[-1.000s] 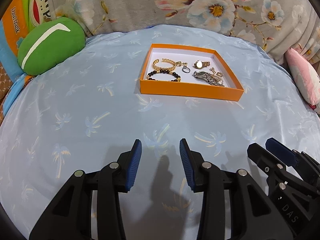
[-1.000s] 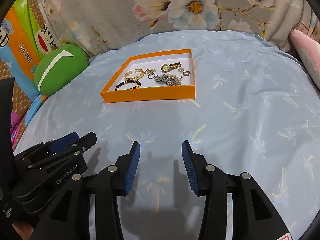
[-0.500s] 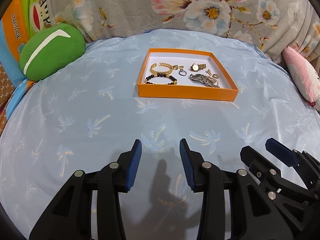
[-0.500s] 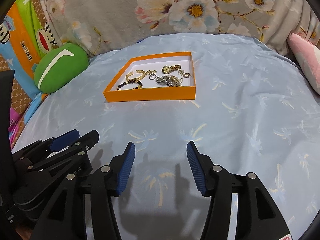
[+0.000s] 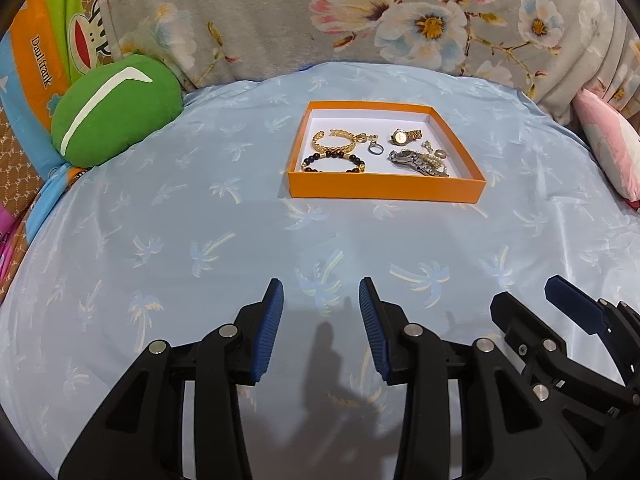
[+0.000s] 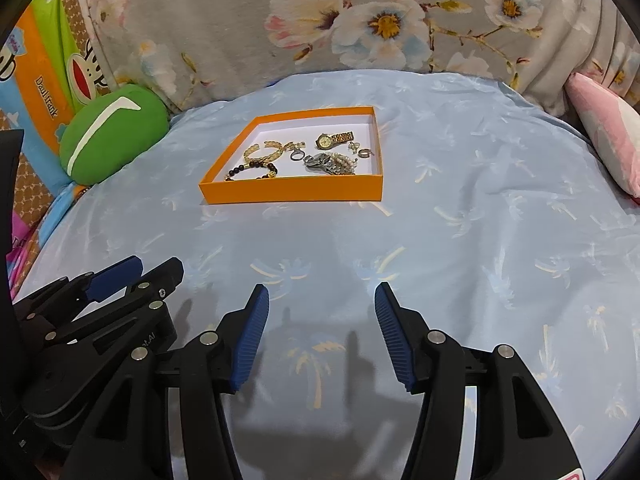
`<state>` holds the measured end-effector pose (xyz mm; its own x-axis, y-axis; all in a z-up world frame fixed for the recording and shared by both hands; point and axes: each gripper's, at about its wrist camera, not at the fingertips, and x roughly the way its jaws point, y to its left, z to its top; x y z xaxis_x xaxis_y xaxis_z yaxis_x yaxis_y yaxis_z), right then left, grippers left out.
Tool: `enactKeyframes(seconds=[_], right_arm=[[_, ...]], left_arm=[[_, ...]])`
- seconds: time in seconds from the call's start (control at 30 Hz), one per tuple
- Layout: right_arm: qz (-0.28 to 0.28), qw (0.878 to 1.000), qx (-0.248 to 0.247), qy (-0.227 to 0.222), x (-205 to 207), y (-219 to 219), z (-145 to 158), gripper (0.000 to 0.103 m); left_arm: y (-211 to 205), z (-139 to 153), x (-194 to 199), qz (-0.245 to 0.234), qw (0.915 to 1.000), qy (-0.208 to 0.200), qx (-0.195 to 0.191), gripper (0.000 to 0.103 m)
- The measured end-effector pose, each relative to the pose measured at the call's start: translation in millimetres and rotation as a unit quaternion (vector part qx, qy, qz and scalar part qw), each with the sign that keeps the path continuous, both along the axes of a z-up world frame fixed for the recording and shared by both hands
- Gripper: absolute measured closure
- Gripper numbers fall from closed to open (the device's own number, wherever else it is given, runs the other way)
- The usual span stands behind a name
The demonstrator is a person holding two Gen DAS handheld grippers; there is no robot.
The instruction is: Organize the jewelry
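Nearest the lens, at the bottom of each frame, both tools hang low over the blue palm-print bed sheet (image 5: 168,216) with nothing between their pads: the left tool (image 5: 320,312) stands at a moderate gap, the right tool (image 6: 322,320) somewhat wider. Each also shows in the other's view, at the lower right of the left view and the lower left of the right view.

Well apart from both tools, toward the upper centre of each frame, lies the orange tray (image 5: 384,190). Inside it rest a gold chain bracelet (image 5: 334,142), a dark bead bracelet (image 5: 334,162), a small ring (image 5: 374,148), a gold watch (image 5: 404,135) and a silver watch tangled with pearls (image 5: 420,158).

All the jewelry seen lies within the tray; this fits either pieces still awaiting sorting or pieces already gathered.

Judgement, should a piece be taken: approach from above the near wall rather than across it, narrow the gap to suit thin links, and pinch one separate piece, since the tangled cluster at the tray's right would likely drag neighbours along.

Farthest, a green cushion (image 5: 116,112) sits at upper left and a floral quilt (image 5: 400,12) along the top.
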<state>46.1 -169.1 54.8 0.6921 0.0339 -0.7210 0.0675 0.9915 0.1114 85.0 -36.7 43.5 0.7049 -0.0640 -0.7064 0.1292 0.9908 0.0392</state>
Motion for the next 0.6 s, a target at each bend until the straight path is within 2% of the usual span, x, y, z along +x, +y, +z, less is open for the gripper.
enactKeyframes(seconds=[0.6], right_arm=[[-0.013, 1.000, -0.006, 0.006, 4.4, -0.4, -0.1, 0.044]], left_arm=[[1.0, 0.8, 1.9, 0.011, 0.9999, -0.003, 0.010, 0.065]])
